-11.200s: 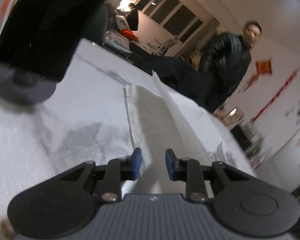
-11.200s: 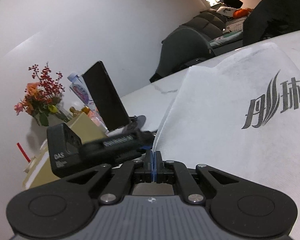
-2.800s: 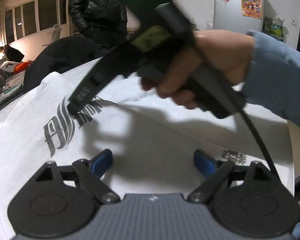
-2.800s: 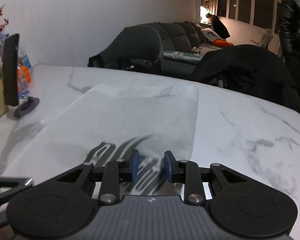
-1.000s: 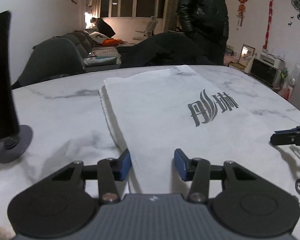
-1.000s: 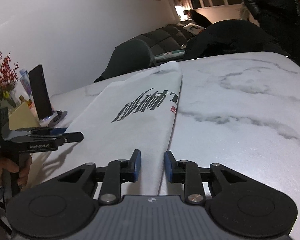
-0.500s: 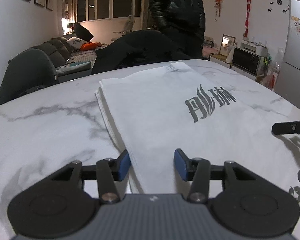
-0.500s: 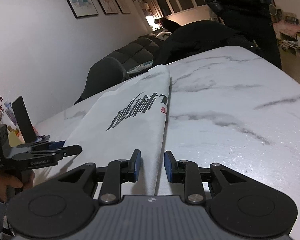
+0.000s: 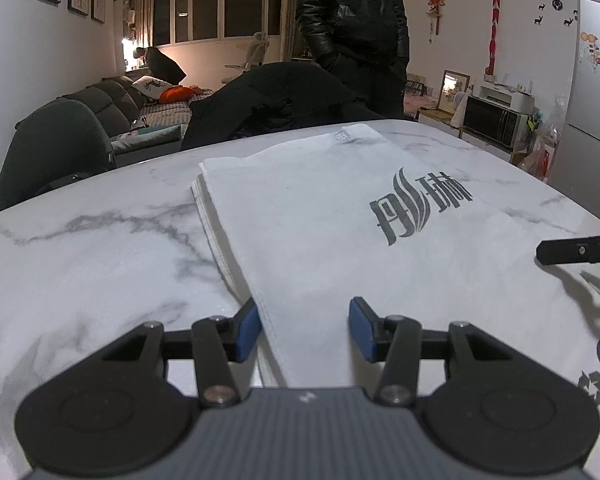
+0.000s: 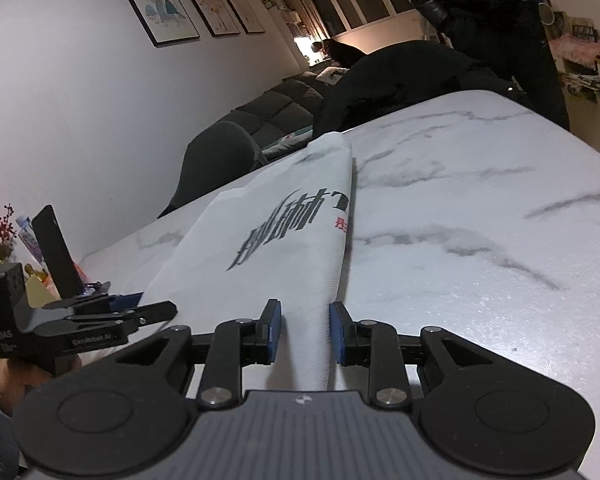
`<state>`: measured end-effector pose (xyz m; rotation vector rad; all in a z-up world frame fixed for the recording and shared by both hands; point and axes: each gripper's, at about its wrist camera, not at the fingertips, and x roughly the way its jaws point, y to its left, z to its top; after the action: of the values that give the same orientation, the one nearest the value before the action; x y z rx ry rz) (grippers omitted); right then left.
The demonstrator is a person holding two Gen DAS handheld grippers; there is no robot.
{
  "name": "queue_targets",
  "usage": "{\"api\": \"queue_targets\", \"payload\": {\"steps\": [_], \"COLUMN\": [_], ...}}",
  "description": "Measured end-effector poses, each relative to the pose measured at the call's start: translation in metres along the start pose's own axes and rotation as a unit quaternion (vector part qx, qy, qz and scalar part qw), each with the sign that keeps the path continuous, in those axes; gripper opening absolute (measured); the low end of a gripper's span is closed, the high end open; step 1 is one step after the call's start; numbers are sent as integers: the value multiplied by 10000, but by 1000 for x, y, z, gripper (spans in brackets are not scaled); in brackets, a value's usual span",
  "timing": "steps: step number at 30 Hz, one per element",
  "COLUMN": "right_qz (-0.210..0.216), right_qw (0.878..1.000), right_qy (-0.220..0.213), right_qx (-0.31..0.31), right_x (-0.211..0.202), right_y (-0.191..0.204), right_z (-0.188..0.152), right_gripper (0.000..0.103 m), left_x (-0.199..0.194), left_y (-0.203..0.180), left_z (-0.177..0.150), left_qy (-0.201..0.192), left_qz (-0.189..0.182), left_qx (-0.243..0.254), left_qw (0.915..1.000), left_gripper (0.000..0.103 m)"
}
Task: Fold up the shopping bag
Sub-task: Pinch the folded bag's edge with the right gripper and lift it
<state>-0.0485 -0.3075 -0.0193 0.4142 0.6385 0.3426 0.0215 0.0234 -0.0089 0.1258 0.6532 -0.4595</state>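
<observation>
Marble table (image 9: pixel 100 248), flat shopping bag (image 9: pixel 332 216)

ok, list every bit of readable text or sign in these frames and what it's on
"GenRobot.AI": side of the left gripper.
"DAS": block at the back of that gripper; the line below it is blurred.
Grey logo with Chinese characters: shopping bag, not clearly readable.
Red print at the bag's edge: too small.
Recycling symbols: bag's near corner.

marble table (image 9: pixel 100 248) | black coat (image 9: pixel 276 100) | sofa (image 10: pixel 276 108) | phone stand (image 10: pixel 56 256)
</observation>
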Motion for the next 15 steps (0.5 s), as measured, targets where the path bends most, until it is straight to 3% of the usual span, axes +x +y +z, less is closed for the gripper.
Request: {"api": "queue_targets", "payload": {"steps": [7,15], "right_qz": [209,732], "right_qw": [9997,9973], "right_qy": [-109,-79], "right_qx": [22,57], "right_x": [-2,8], "right_y": [16,45], "right_z": [10,21], "right_gripper": [26,27], "left_x": [0,-1], "left_y": [-1,6], "left_z": [-1,-1], "left_qy": [-5,-39], "left_qz": [-17,-155], "left_qx": [-24,-291], "left_qw": [10000,9994], "left_gripper": [44,44]}}
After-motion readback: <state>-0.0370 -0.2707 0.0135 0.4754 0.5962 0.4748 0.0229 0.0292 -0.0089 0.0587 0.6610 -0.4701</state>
